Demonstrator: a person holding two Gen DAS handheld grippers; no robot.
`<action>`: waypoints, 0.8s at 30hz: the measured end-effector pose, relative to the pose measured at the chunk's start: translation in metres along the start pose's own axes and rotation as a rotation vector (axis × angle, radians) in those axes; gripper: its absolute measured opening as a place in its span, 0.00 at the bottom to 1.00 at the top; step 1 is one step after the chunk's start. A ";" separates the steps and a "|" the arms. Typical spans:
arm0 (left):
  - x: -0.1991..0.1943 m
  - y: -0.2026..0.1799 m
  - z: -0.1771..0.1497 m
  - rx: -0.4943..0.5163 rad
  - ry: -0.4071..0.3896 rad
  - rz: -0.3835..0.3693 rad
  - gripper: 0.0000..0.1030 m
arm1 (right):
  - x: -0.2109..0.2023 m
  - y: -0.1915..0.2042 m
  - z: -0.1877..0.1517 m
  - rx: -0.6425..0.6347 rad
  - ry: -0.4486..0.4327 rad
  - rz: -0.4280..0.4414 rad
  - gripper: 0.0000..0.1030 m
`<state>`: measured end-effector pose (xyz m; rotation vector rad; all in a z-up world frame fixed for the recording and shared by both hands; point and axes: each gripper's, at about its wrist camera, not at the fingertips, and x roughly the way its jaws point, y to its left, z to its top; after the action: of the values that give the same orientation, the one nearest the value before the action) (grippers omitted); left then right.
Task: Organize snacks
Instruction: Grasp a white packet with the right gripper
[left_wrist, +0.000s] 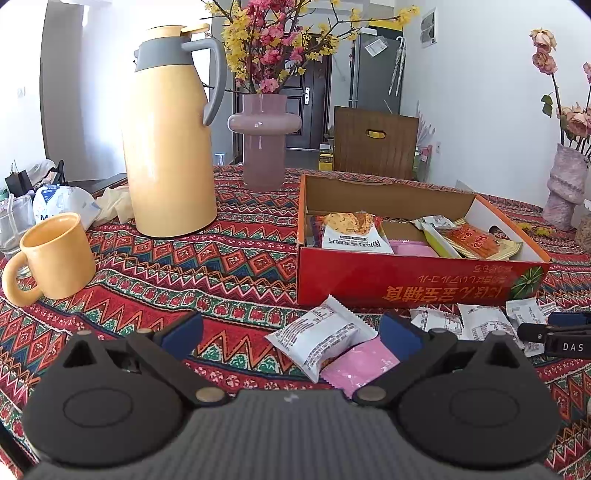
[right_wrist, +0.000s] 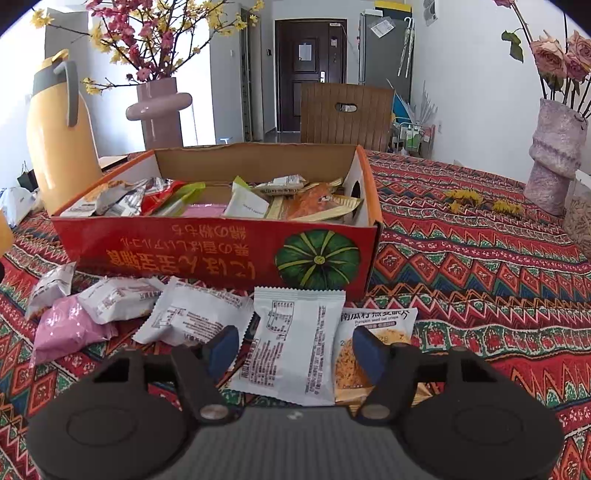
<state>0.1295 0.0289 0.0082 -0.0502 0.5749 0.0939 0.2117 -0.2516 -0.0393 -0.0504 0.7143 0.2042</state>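
Right tool (right_wrist: 291, 349) hangs over the loose packets on the counter (right_wrist: 480, 258), jaws partly open around a white snack packet (right_wrist: 295, 343) lying printed-side up; pads sit either side of it, not yet pressing. No earlier view to compare.

Left tool (left_wrist: 291, 334) hovers wide open and empty above a second white packet (left_wrist: 321, 338) and a pink packet (left_wrist: 360, 363).

Red box (right_wrist: 221, 251) stands just behind the pile, already part-filled with snacks (mixed wrappers, no clear order).

Risks, as judged:
- The white packet overlaps an orange-print packet (right_wrist: 373, 332) beside it; closing could pinch both.
- Slick, puffy film may squirt out of a shallow grip.
- Pads could snag the patterned cloth.
- The two tools work close together; a collision is possible.
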 end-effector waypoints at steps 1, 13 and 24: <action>0.001 0.000 0.000 -0.001 0.001 0.000 1.00 | 0.002 0.000 0.000 0.008 0.007 0.009 0.52; 0.006 0.000 -0.003 0.002 0.022 -0.002 1.00 | 0.003 0.007 -0.009 0.019 0.004 0.055 0.40; 0.010 -0.004 -0.005 0.011 0.035 -0.001 1.00 | 0.004 0.001 -0.010 0.054 -0.015 0.050 0.41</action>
<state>0.1351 0.0250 -0.0012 -0.0412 0.6102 0.0891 0.2082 -0.2513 -0.0497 0.0204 0.7061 0.2327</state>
